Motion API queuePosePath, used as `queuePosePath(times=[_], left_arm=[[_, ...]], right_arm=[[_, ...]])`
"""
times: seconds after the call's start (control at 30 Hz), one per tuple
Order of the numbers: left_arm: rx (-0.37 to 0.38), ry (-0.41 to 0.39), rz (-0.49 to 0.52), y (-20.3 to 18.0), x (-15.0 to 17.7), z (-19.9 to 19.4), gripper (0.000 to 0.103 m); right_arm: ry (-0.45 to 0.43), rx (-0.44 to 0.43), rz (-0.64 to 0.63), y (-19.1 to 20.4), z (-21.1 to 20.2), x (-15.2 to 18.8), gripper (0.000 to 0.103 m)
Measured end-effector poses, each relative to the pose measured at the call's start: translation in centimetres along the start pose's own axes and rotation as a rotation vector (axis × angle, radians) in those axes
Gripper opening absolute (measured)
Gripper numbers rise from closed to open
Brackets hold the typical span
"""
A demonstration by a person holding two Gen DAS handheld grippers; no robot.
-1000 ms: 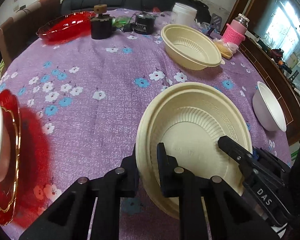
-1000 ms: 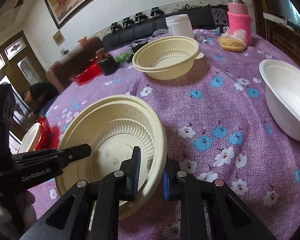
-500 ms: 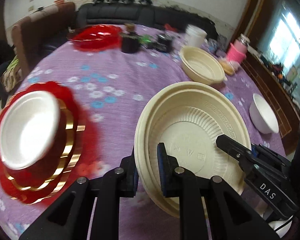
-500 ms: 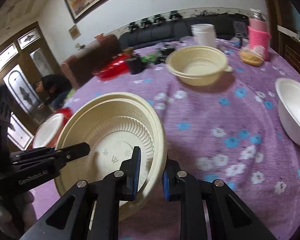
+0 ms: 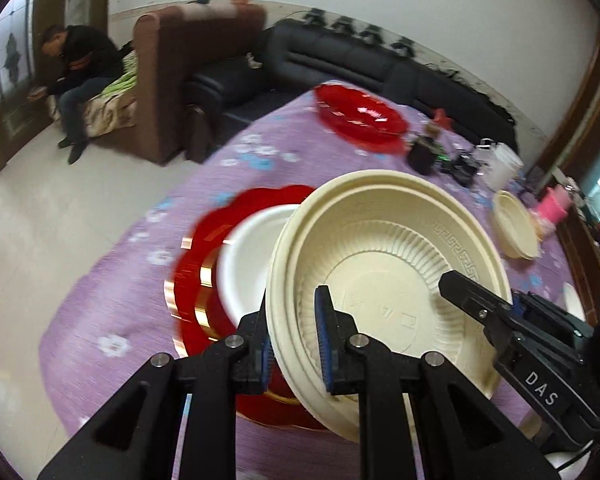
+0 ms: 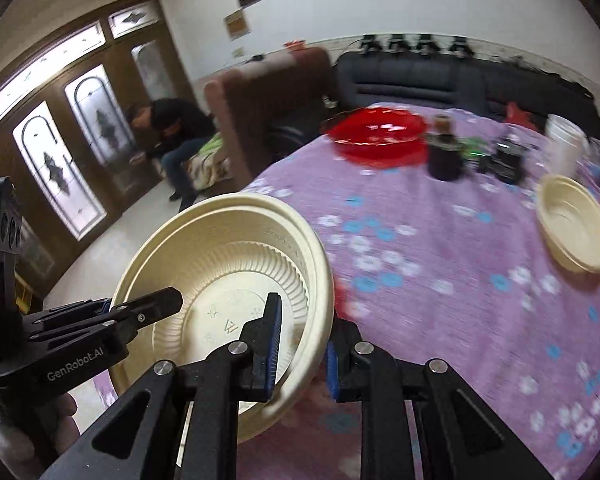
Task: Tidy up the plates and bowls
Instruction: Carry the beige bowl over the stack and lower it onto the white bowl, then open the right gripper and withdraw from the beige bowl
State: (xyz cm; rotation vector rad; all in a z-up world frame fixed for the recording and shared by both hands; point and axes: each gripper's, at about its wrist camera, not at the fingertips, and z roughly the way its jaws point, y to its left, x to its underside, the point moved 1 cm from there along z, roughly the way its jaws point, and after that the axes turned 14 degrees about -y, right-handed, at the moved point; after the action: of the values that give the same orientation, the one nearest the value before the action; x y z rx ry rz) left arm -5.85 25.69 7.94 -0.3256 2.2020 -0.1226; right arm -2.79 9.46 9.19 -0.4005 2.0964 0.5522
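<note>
Here both hand-held grippers carry one cream plate [image 5: 388, 280] between them, clear of the purple flowered surface [image 5: 112, 304]. The left hand-held gripper [image 5: 292, 344] is clenched on the plate's rim at about 7 o'clock in its own view, one blue pad under the rim and the other inside the dish. The right hand-held gripper [image 6: 300, 344] is likewise clamped on the opposite edge, and each tool shows in the other's camera reaching over the dish.

What matters for the coming move is the stack at 9 to 10 o'clock of the held plate in the left view: a red gold-trimmed plate [image 5: 196, 280] with a white plate [image 5: 248, 256] nested on it. The cream plate already overlaps that stack's near edge in the picture, so the target seems to lie just beyond and left of the left hand-held gripper, which is the nearer of the two. The plate is round, so no long axis governs; levelling and centring it over the white plate probably does.

A cream bowl [image 6: 572, 228] sits well apart at 2 o'clock, and a red dish [image 6: 374, 132] farther back.
</note>
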Motion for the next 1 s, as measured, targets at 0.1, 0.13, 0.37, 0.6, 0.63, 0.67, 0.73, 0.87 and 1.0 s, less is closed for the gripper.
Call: queuePosePath(times=[0.1, 0.13, 0.37, 0.6, 0.63, 0.67, 0.73, 0.87, 1.0], left_arm=[[-0.030, 0.019, 0.000, 1.5, -0.1, 1.3, 0.016], [-0.039, 0.023, 0.004, 1.9, -0.2, 1.7, 0.016], [-0.054, 0.031, 0.015, 2.3, -0.5, 3.4, 0.016], [-0.067, 0.015, 0.019, 2.7, -0.5, 2.9, 0.024], [-0.073, 0.009, 0.016, 2.8, -0.5, 2.6, 0.027], [-0.079, -0.001, 0.012, 3.0, -0.6, 2.3, 0.034], [-0.092, -0.019, 0.005, 3.5, -0.7, 1.7, 0.040], [-0.080, -0.053, -0.025, 4.2, -0.6, 0.0, 0.045], [-0.067, -0.088, -0.050, 4.5, -0.3, -1.9, 0.049]], right_arm=[[0.026, 0.007, -0.033, 1.5, 2.1, -0.1, 0.021], [0.033, 0.011, -0.039, 1.8, 2.5, 0.1, 0.021], [0.082, 0.044, -0.028, 1.7, 4.9, 0.5, 0.021], [0.086, 0.067, -0.035, 1.5, 5.3, 0.7, 0.021], [0.086, 0.072, -0.037, 1.5, 5.4, 0.8, 0.021], [0.085, 0.075, -0.040, 1.5, 5.5, 0.9, 0.021], [0.074, 0.087, -0.056, 1.6, 5.6, 1.0, 0.021], [0.041, 0.121, -0.113, 2.2, 5.6, 1.3, 0.033], [-0.033, 0.136, -0.170, 3.0, 4.9, 1.1, 0.067]])
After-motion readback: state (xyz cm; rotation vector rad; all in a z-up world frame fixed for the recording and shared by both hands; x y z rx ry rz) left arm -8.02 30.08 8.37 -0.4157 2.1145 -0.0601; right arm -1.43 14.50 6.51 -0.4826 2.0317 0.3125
